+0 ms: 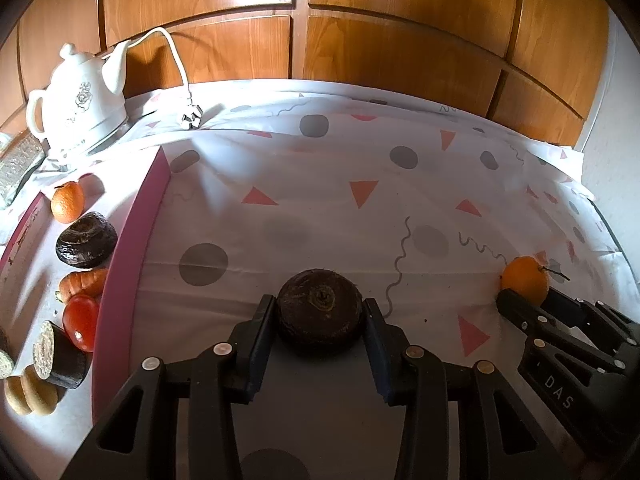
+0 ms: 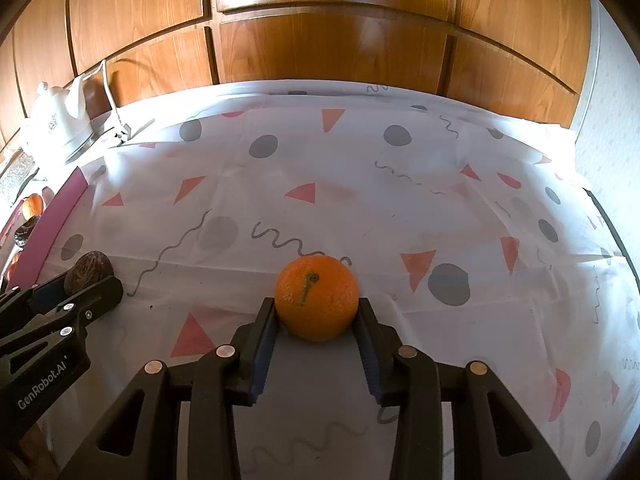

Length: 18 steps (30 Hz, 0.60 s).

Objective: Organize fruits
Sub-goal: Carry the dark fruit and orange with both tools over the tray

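Note:
A dark round fruit (image 1: 320, 310) sits on the patterned tablecloth between the fingers of my left gripper (image 1: 319, 308); both pads touch its sides. It also shows in the right wrist view (image 2: 88, 272). An orange with a stem (image 2: 317, 298) sits between the fingers of my right gripper (image 2: 317, 308), pads against it. It shows in the left wrist view (image 1: 526, 279) too, with the right gripper (image 1: 532, 300) around it. Both fruits rest on the cloth.
A pink-edged tray (image 1: 132, 240) at the left holds an orange (image 1: 67, 202), a dark round fruit (image 1: 86, 240), a carrot (image 1: 82, 282), a tomato (image 1: 81, 322), a cut dark piece (image 1: 60, 356) and biscuits (image 1: 30, 394). A white kettle (image 1: 80, 100) and plug (image 1: 191, 118) stand behind. Wooden panels back the table.

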Motion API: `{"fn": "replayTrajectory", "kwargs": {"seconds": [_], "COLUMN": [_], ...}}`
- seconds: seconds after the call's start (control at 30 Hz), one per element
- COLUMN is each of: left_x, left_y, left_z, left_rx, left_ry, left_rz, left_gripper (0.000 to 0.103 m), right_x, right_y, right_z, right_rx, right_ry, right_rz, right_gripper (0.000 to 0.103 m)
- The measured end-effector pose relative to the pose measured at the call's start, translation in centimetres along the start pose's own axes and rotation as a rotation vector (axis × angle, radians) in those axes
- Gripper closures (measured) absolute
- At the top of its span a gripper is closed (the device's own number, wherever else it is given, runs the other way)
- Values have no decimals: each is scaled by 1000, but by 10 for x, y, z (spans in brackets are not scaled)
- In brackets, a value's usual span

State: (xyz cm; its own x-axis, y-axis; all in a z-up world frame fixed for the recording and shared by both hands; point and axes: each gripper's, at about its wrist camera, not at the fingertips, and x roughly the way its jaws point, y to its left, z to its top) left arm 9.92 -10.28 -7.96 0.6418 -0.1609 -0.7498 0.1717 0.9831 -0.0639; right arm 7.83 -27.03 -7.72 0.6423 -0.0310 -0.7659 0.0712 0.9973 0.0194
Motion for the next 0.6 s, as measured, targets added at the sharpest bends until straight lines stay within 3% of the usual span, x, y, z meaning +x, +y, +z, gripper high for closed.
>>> {"fn": "replayTrajectory", "kwargs": {"seconds": [0.6], "left_x": [0], "left_y": [0], "left_z": [0], "left_rx": [-6], "left_ry": [-8], "left_rz": [1], "left_gripper": [61], "right_x": [-1], "right_y": [0], "right_z": [-1], "right_rx": [4], "right_ry": [-12], "right_rz": [-2], "right_gripper": [64]}}
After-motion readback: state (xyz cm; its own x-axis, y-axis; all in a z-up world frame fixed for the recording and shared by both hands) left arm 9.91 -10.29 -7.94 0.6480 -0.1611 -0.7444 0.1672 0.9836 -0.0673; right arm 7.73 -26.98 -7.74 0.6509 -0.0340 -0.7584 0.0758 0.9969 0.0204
